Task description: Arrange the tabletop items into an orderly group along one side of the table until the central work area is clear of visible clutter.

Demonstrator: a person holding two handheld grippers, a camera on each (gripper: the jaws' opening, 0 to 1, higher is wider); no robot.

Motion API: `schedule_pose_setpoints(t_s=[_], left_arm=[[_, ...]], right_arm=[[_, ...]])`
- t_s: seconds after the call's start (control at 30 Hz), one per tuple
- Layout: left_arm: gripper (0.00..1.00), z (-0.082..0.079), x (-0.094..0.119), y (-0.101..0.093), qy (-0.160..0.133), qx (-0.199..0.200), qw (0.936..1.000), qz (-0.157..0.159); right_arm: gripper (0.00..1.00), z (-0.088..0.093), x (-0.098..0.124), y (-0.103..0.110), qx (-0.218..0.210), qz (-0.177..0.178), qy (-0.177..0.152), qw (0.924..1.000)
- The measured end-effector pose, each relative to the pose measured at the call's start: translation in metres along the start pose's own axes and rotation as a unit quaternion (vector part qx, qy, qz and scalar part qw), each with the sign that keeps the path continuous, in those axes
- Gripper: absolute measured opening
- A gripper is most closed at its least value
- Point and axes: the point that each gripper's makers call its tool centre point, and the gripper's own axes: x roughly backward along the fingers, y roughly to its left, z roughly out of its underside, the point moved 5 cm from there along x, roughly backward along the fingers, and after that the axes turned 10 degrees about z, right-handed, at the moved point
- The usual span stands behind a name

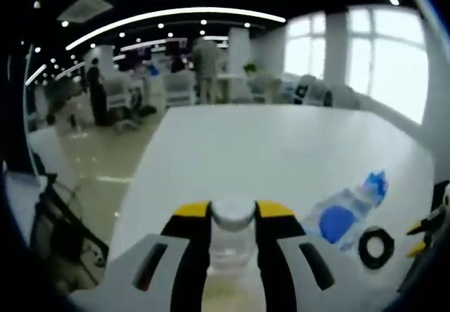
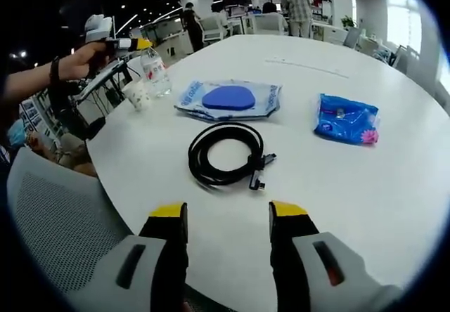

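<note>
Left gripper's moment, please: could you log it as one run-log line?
left gripper: shut on bottle, at table edge | right gripper: open, facing cable | pouch, blue pack: untouched

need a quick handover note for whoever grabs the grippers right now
Left gripper: shut on the water bottle, held at the table's near-left edge beside a small cup.
Right gripper: open, holding nothing, hovering over the near edge.
Still in the middle: black cable coiled, clear bag with blue pad, blue packet.
Done: bottle at the side. Left: move the cable, bag and packet over beside it.
</note>
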Motion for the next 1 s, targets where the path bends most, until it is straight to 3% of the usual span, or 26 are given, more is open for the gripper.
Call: schedule_pose_setpoints(t_s=[0.17,0.2,0.3,0.37,0.7,0.8,0.87,1.0], left_arm=[[0.22,0.001,0.001,-0.002,0.007,-0.006,0.9999,-0.008],[0.24,0.005,0.001,-0.002,0.024,0.001,0.9997,-0.003],[0.44,0.006,0.002,0.000,0.021,0.001,0.9997,-0.008],[0.47,0.000,0.005,0.000,0.002,0.006,1.0000,-0.001],[0.44,-0.007,0.005,0.003,0.007,-0.016,0.9995,0.026],[0.35,-0.005,0.003,0.002,0.015,-0.021,0.9992,0.030],[0.22,-0.002,0.002,0.001,0.028,-0.025,0.9988,0.031],[0.21,-0.003,0.002,0.002,0.023,-0.029,0.9991,0.020]], right_arm=[[0.46,-0.001,0.001,-0.001,-0.002,-0.001,-0.003,1.0000],[0.44,-0.001,0.001,0.000,-0.005,-0.005,-0.003,1.0000],[0.40,-0.001,0.001,0.001,-0.002,-0.007,-0.003,1.0000],[0.40,-0.002,0.001,0.001,-0.003,-0.008,-0.004,1.0000],[0.40,-0.004,0.002,0.004,-0.001,-0.011,-0.008,0.9999],[0.40,-0.004,0.002,0.003,-0.003,-0.010,-0.008,0.9999],[0.40,-0.004,0.002,0.003,-0.006,-0.011,-0.009,0.9999],[0.40,-0.004,0.003,0.003,-0.004,-0.011,-0.008,0.9999]])
